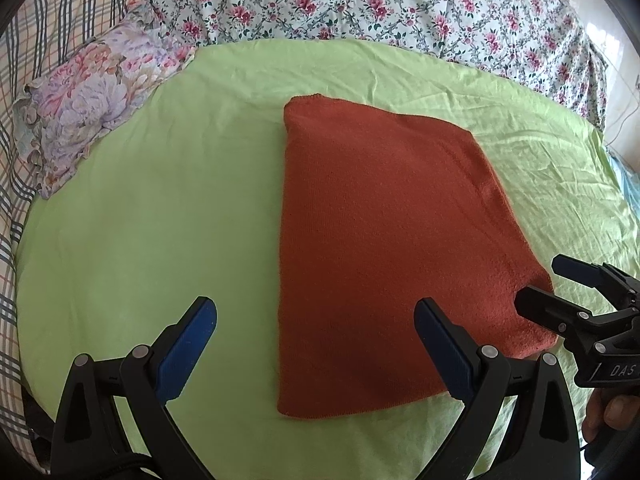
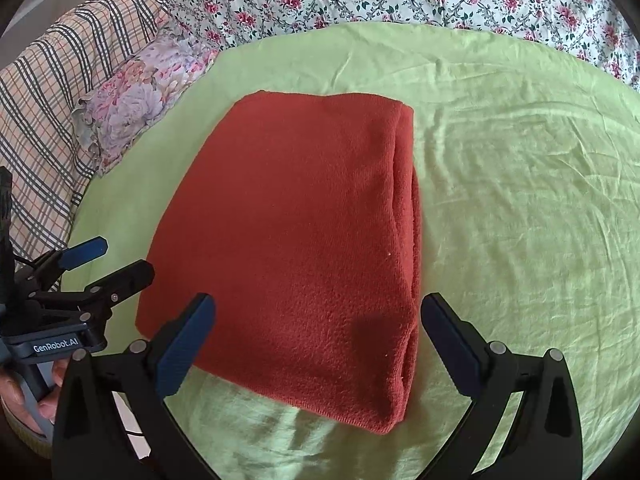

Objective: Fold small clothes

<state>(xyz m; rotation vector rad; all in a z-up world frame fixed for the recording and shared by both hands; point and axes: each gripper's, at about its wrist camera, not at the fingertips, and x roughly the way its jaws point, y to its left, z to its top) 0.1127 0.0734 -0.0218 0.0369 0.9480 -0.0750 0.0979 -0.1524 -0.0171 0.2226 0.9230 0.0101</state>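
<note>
The bed [image 1: 160,240], covered by a light green sheet, carries everything in view. Behind it runs a floral quilt [image 1: 360,4], with a plaid blanket [image 2: 48,100] and a ruffled floral pillow [image 1: 88,100] bunched toward the far left corner. None of these touches the work area.

The rust-red cloth [image 2: 296,240] lies flat near the middle of the bed, already folded into a compact rectangle; stacked layers show along its right edge in the right wrist view. That layered edge suggests the fold is largely complete, with perhaps one more halving or a final smoothing outstanding.

The left gripper [image 1: 316,344] hovers over the cloth's near left corner, jaws spread wide and holding nothing. The right gripper [image 2: 320,340] hangs over the near right corner, jaws likewise spread and empty. Both stand clear of the fabric, placed as though to seize the near edge together.

No obstruction lies between the grippers and the cloth. The sheet beneath is wrinkled and could lift with a deep pinch.
</note>
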